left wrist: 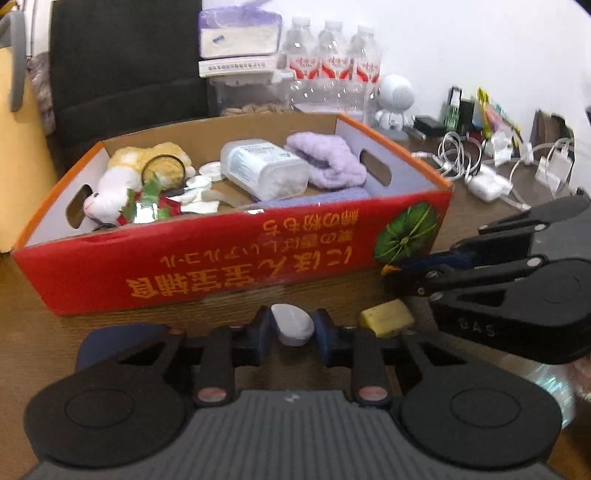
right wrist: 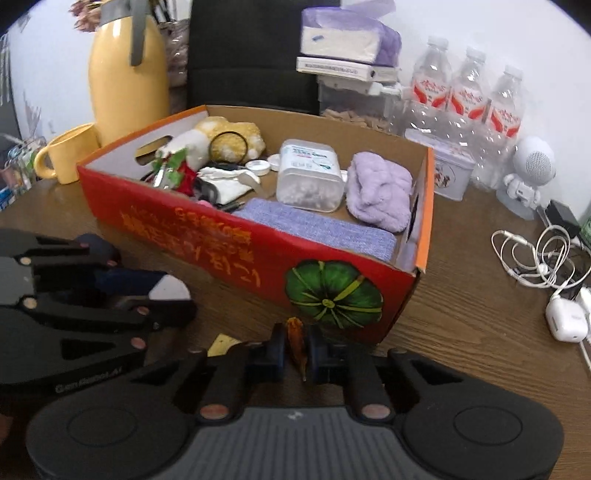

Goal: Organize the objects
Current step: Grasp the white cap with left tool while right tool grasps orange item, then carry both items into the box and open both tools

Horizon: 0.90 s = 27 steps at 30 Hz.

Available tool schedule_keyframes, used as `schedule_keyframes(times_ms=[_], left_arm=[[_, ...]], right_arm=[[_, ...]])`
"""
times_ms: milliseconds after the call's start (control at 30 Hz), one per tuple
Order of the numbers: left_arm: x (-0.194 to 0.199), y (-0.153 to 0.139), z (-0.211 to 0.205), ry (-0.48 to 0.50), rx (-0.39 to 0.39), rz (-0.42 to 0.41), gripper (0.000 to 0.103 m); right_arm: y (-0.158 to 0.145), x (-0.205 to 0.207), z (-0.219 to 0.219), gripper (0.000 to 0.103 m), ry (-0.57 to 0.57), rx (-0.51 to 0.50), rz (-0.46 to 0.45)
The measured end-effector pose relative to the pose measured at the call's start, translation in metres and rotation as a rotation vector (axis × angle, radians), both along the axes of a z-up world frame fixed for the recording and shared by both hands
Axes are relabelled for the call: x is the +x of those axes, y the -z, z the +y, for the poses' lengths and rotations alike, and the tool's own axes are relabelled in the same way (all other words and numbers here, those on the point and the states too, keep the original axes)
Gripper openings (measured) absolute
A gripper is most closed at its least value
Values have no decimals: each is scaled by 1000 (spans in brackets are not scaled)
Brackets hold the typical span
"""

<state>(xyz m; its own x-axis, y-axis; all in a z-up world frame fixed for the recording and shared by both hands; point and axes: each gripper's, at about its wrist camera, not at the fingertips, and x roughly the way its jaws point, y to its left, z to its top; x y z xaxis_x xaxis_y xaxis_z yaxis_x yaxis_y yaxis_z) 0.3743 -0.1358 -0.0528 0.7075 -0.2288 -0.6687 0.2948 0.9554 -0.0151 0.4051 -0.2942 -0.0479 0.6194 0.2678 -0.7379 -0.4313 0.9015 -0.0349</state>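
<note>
A red cardboard box (left wrist: pixel 229 258) (right wrist: pixel 207 240) stands open on the brown table and holds a plush toy (left wrist: pixel 122 177), a clear plastic container (left wrist: pixel 266 166) (right wrist: pixel 308 177), a purple cloth (left wrist: pixel 328 158) (right wrist: pixel 380 192) and small items. In front of its near wall my left gripper (left wrist: pixel 293 332) (right wrist: pixel 173 295) is shut on a white oval object (left wrist: pixel 291 321) (right wrist: pixel 168 290). Beside it my right gripper (right wrist: pixel 297 349) (left wrist: pixel 391 273) is shut on a thin orange piece (right wrist: pixel 295 336). A yellow block (left wrist: pixel 388 317) (right wrist: pixel 221 343) lies on the table between the two grippers.
Behind the box stand water bottles (left wrist: pixel 332 62) (right wrist: pixel 465 92), a tissue pack (left wrist: pixel 236 33), a black chair back (left wrist: pixel 122 62), a yellow flask (right wrist: pixel 125 81) and mug (right wrist: pixel 70 155). A white robot figure (left wrist: pixel 393 99) (right wrist: pixel 528 173), cables (right wrist: pixel 532 258) and chargers (left wrist: pixel 487 184) (right wrist: pixel 567 319) lie to the right.
</note>
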Motion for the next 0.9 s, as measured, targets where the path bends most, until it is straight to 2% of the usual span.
schedule_keyframes(times_ms=[67,233,433,533,733,800,900], left_arm=[[-19,-15,4,-3,3,-60,26],[-99,-59,35,-1,-87,-139,27],[-211,-84,71,-29,-176,-162,27],[-256,-88,81,-29,-164,-178,27],[-311,-90,96,-18,-156,-196,27],[-317,-92,99,-25,-168,-212,27],[-321,-97,102,-32,-180,-236,27]], right_arm=[[-16,-14,-2,11,19,12,-48],[-65,-92,-6,11,34,131,-198],[-77,-208,-4,12,89,246,-274],[-78,-264,-2,11,95,281,-266],[-88,-351,10,12,61,315,-259],[-94,-372,13,12,60,323,-278],[-104,-378,12,12,81,301,-325]])
